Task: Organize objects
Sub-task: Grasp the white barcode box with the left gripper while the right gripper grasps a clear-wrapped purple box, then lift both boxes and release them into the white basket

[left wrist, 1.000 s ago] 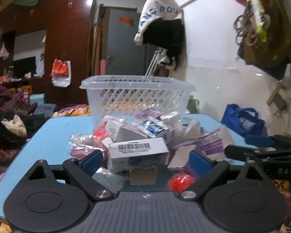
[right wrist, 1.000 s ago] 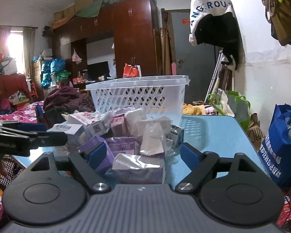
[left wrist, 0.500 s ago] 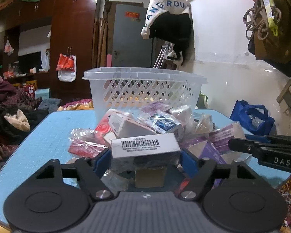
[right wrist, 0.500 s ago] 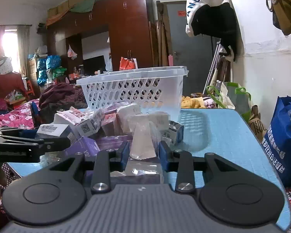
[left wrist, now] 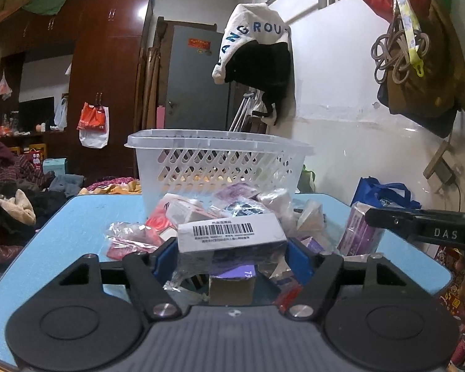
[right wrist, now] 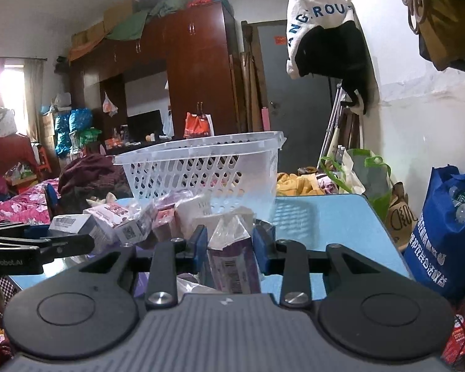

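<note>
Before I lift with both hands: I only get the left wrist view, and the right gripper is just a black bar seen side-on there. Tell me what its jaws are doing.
Observer: The right gripper has just closed its jaws; the blue pads press both sides of a purple packet in clear wrap.
Operator: Give me its line to the basket.
Observer: The white basket stands straight ahead beyond the pile, with its rim higher than the held packet.
Operator: Report any free surface on that side.
Observer: Bare blue table lies to the right of the pile and basket.
</note>
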